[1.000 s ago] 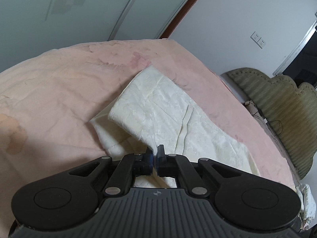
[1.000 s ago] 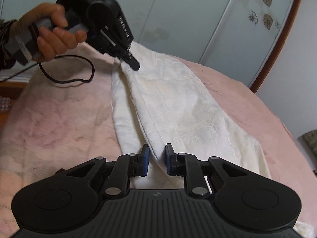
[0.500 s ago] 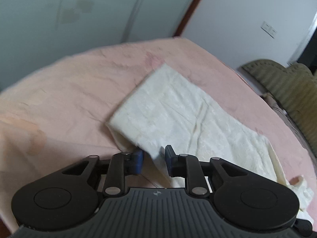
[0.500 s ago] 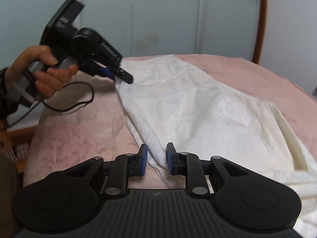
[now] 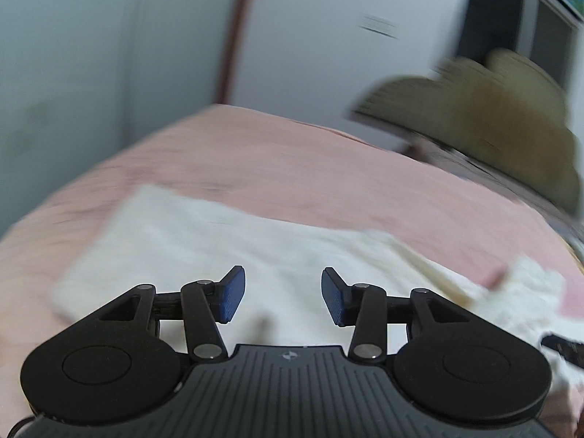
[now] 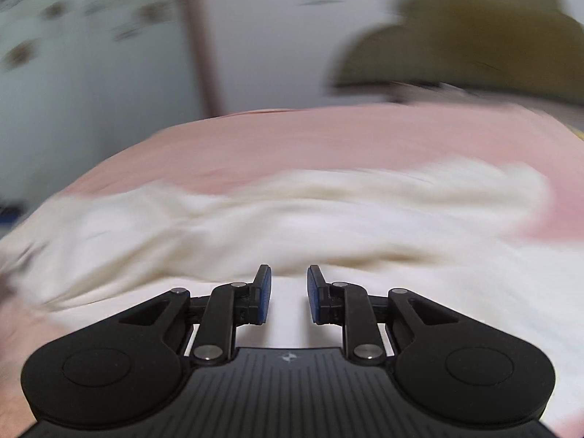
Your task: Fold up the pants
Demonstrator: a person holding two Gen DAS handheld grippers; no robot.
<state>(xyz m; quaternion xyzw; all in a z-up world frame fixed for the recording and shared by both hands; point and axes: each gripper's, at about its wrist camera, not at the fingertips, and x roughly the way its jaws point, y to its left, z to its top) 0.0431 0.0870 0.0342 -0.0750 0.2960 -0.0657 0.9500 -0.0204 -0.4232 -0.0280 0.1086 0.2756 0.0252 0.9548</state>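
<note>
The cream pants (image 5: pixel 226 241) lie folded lengthwise on the pink bed cover (image 5: pixel 328 168), stretching from left to right. My left gripper (image 5: pixel 283 297) is open and empty just above the cloth near its left end. In the right wrist view the pants (image 6: pixel 292 219) spread across the whole width. My right gripper (image 6: pixel 288 294) is open with a narrow gap, empty, low over the cloth. Both views are motion-blurred.
An olive padded headboard (image 5: pixel 485 120) stands at the far right of the bed and also shows in the right wrist view (image 6: pixel 474 40). Pale wardrobe doors (image 6: pixel 73 73) and a white wall stand behind the bed. Bare pink cover lies beyond the pants.
My left gripper opened wide and let go of the pants' edge. Both grippers swung to the right toward the headboard. The right gripper lies lower over the cloth.
</note>
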